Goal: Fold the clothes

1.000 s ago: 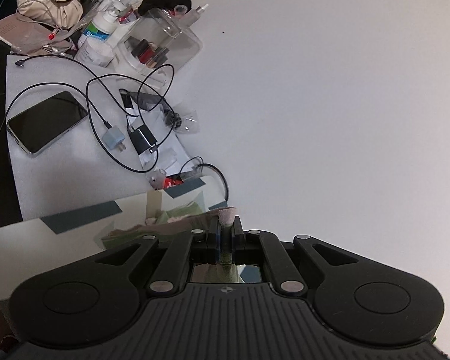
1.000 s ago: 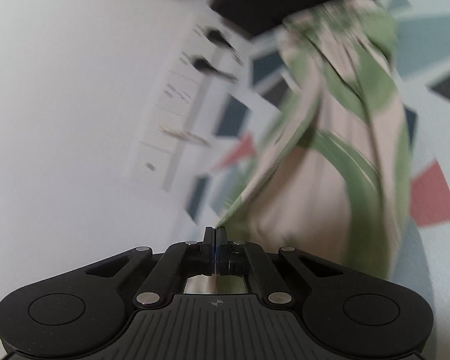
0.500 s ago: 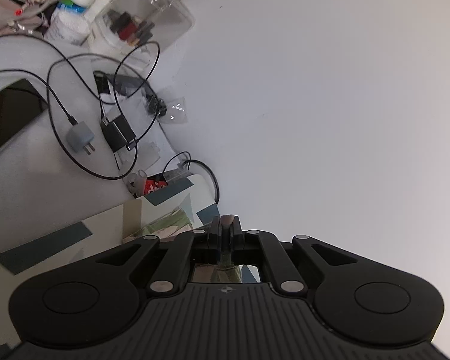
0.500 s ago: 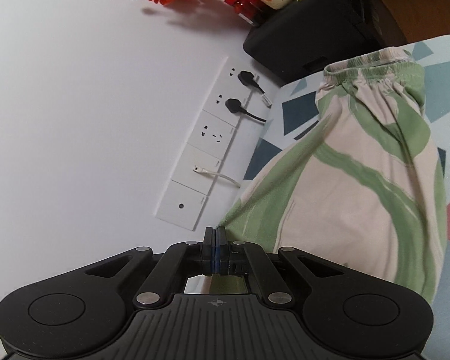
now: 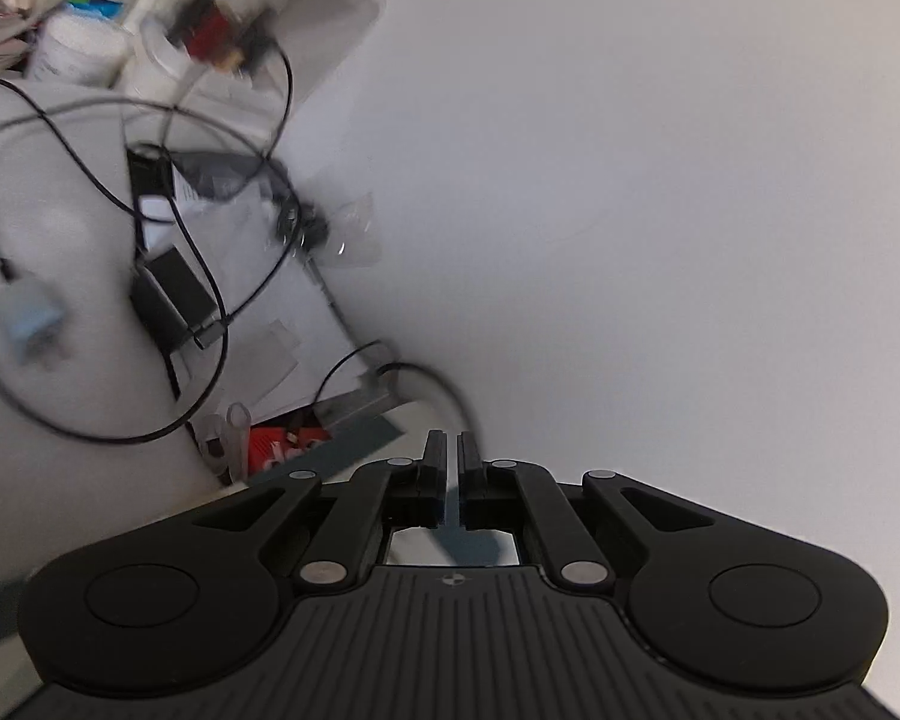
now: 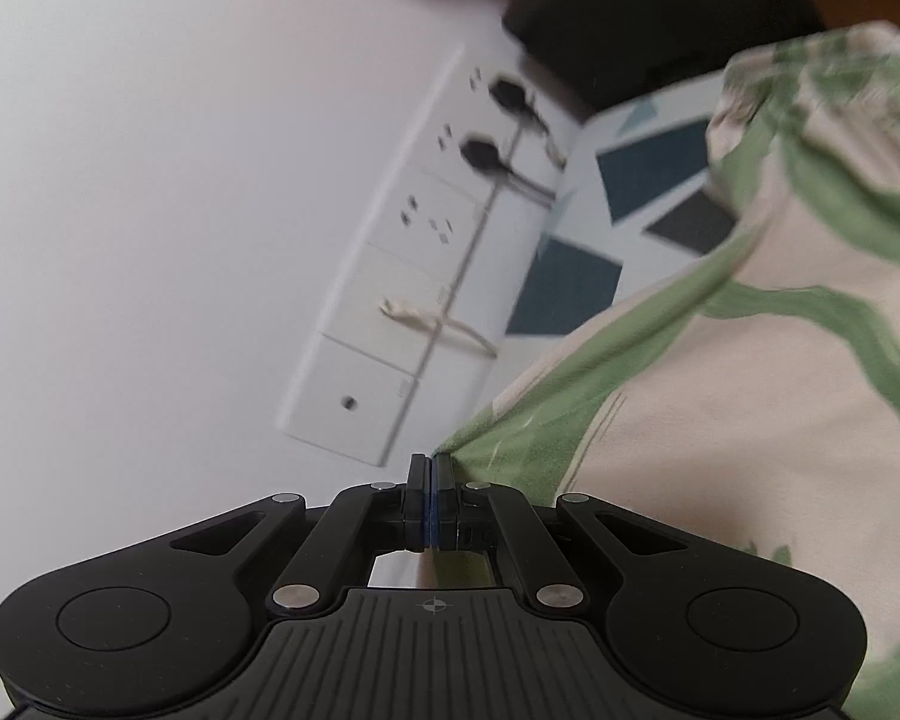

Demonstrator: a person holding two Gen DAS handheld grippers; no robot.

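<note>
Beyond my right gripper, the green-and-cream garment runs off the picture's right edge, its far waistband smeared. Above the wall sockets, red shapes blur beyond telling. Bottles blur too.

One garment, two black plugs, two white bottles.

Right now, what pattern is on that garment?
Cream garment with green swirls, clearest in the right wrist view.

The garment is cream with green swirls and a gathered waistband, lies rumpled on a geometric-patterned sheet, one corner pinched in the right tongs.
</note>
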